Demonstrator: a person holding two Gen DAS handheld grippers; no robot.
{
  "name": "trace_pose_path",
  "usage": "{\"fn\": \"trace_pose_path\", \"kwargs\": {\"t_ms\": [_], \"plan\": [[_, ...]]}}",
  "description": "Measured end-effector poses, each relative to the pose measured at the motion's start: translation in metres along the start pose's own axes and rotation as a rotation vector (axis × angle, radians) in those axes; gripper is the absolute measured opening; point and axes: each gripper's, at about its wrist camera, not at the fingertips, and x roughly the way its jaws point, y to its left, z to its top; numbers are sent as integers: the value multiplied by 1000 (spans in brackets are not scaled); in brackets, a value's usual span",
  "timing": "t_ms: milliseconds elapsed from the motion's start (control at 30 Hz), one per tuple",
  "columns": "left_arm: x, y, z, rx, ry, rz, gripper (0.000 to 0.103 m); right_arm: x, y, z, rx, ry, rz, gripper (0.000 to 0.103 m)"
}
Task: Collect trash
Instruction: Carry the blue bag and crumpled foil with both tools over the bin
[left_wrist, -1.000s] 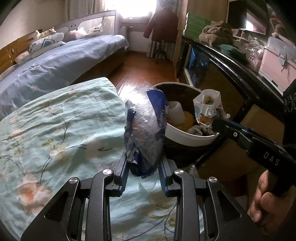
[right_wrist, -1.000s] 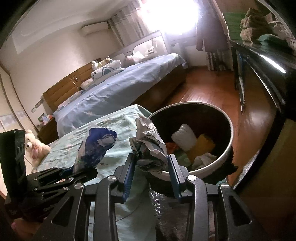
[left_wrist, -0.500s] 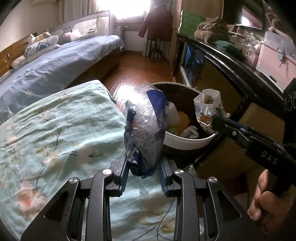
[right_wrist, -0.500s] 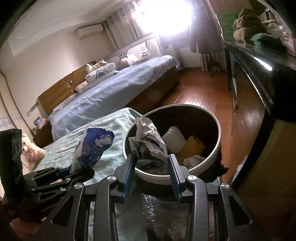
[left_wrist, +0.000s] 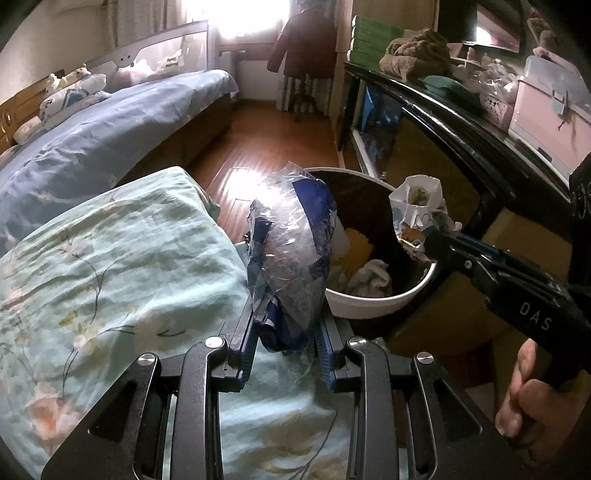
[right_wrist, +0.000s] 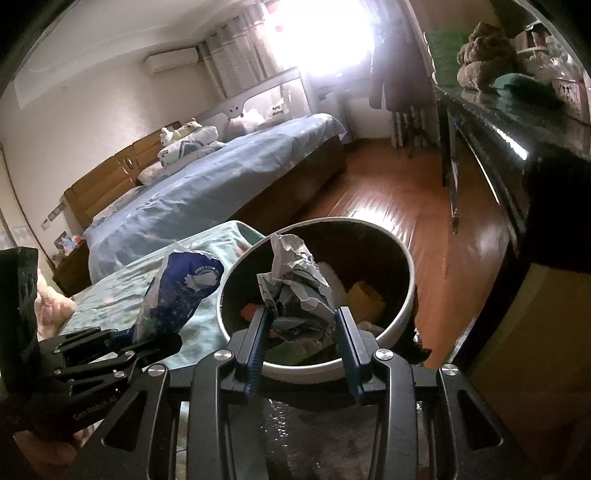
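Observation:
My left gripper (left_wrist: 286, 345) is shut on a blue and clear plastic bag (left_wrist: 295, 258), held upright over the edge of the floral bedding, just left of the bin. The bag also shows in the right wrist view (right_wrist: 181, 291). My right gripper (right_wrist: 301, 334) is shut on a crumpled white paper wrapper (right_wrist: 295, 288), held over the near rim of the round white trash bin (right_wrist: 399, 321). The bin (left_wrist: 369, 299) holds yellow, white and orange trash. The wrapper (left_wrist: 419, 212) also shows in the left wrist view, above the bin's right side.
A bed with green floral bedding (left_wrist: 110, 266) lies to the left. A blue-covered bed (left_wrist: 110, 125) stands behind it. A black glossy cabinet (left_wrist: 443, 122) with clutter on top runs along the right. Wooden floor (right_wrist: 399, 192) stretches beyond the bin.
My right gripper has moved forward with the wrapper, from beside the bedding to over the bin's near rim. My left gripper has moved closer to the bin with the bag.

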Motion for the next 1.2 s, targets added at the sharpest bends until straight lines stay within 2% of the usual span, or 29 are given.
{"fn": "trace_pose_path", "kwargs": {"t_ms": [600, 1200], "plan": [[20, -9, 24, 20, 9, -12, 27, 18, -9, 19, -32, 11, -37, 38], [50, -12, 42, 23, 62, -35, 27, 42, -14, 25, -43, 62, -63, 40]]}}
